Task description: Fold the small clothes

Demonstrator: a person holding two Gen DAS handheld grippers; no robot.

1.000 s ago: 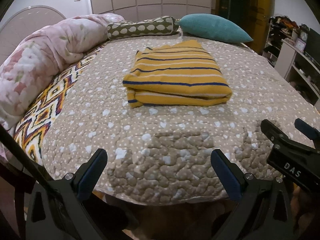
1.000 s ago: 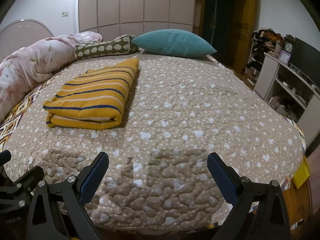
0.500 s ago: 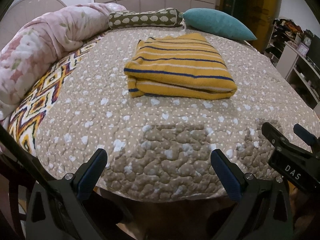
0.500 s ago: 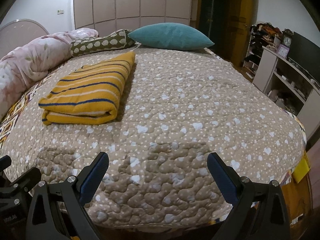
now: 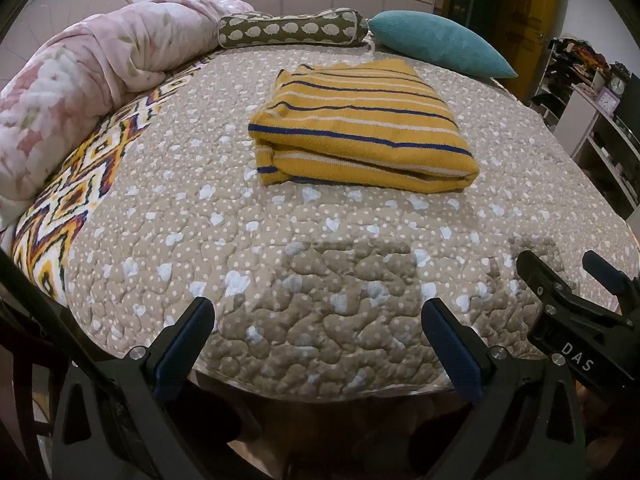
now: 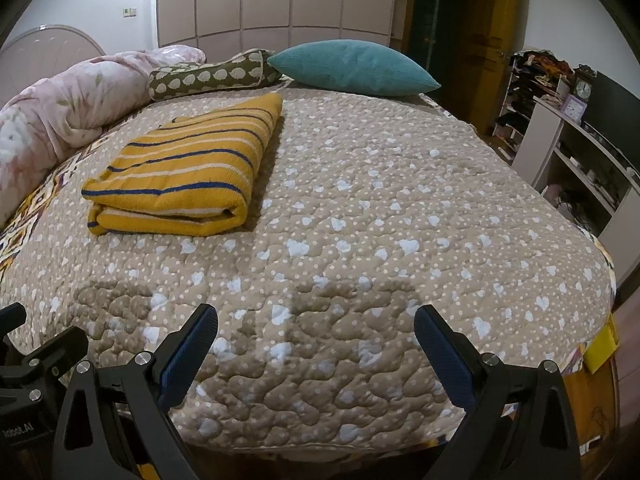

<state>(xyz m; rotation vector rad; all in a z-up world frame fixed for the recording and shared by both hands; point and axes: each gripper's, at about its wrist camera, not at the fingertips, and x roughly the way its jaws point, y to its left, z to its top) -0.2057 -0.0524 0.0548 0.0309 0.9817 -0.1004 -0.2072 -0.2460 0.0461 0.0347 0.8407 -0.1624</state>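
Nearest, the left gripper (image 5: 316, 332) and the right gripper (image 6: 316, 338) both hang over the front edge of the quilted bedspread (image 5: 320, 264), jaws spread wide, holding nothing. Farther in, well apart from both, the folded yellow striped garment (image 5: 360, 128) lies flat on the bedspread. Beyond the garment, a teal pillow (image 5: 440, 42) and a patterned bolster (image 5: 292, 30) rest at the head of the bed.

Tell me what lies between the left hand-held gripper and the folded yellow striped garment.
Only bare quilt: in the left wrist view, the beige heart-print quilted bedspread runs uninterrupted from the left hand-held gripper to the folded yellow blue-striped knit garment.
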